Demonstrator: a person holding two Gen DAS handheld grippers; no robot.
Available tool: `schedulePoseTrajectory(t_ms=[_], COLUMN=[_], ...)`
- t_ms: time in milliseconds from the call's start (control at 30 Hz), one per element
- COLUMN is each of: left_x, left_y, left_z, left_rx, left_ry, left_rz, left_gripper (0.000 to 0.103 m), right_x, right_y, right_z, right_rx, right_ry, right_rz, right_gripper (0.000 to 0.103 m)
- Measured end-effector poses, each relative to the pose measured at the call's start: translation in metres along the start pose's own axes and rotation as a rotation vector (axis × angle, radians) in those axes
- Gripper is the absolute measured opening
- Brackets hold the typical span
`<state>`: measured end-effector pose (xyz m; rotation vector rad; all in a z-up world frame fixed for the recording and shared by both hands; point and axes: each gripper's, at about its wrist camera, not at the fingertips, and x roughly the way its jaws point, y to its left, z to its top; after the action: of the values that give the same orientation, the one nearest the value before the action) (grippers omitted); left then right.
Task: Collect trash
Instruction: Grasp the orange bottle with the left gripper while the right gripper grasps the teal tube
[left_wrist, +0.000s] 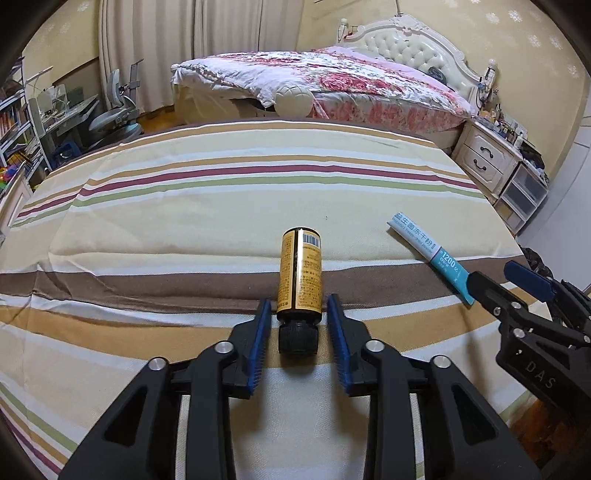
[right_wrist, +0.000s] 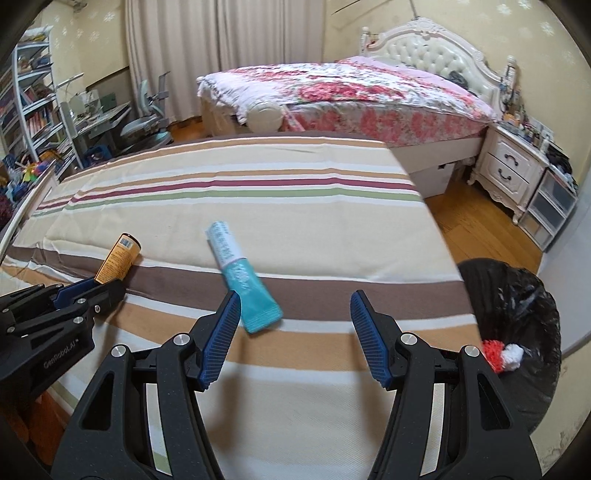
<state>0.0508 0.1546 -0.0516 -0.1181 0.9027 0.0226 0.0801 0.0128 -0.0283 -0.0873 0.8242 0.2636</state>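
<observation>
A small bottle (left_wrist: 300, 273) with a yellow label and a black cap lies on the striped bedsheet (left_wrist: 184, 221), cap towards me. My left gripper (left_wrist: 298, 302) straddles its lower half; a thin gap shows on each side, so the jaws stand open around it. From the right wrist view the same bottle (right_wrist: 118, 258) pokes out ahead of the left gripper (right_wrist: 92, 286). A blue and white tube (right_wrist: 240, 280) lies on the sheet just ahead of my right gripper (right_wrist: 294, 297), its crimped end beside the left fingertip. The right jaws are wide open and hold nothing. In the left wrist view the tube (left_wrist: 424, 247) reaches the right gripper (left_wrist: 498, 277).
A bin lined with a black bag (right_wrist: 517, 295) stands on the wooden floor right of the bed, with a red and white fluffy item (right_wrist: 500, 354) inside. Beyond are a flowery bed (right_wrist: 351, 96), a white nightstand (right_wrist: 513, 166), and a desk with chair (right_wrist: 147, 122).
</observation>
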Motion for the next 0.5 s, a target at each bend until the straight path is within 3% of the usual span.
schedulePoseTrajectory(t_ms=[67,300,433,500], left_x=[0.001,0.006,0.008,0.007], left_y=[0.003,0.009,0.008,0.009], left_z=[0.002,0.01,0.009,0.007], left_rx=[-0.019,-0.031,-0.006,0.005], left_ry=[-0.004,-0.011,-0.014,-0.022], left_rz=[-0.007,-0.011,-0.013,-0.013], left_gripper=[0.047,0.047,0.025,0.025], right_x=[0.006,0.02,0.025,0.024], right_y=[0.007,0.024,0.027,0.029], right_z=[0.003,0.013,0.014,0.013], right_rx=[-0.016,-0.057,-0.065,-0.068], right_ry=[0.014,0.048,0.062,0.061], right_rz=[0.007,0.011,0.016,0.015], right_gripper=[0.06,0.06,0.054,0.047])
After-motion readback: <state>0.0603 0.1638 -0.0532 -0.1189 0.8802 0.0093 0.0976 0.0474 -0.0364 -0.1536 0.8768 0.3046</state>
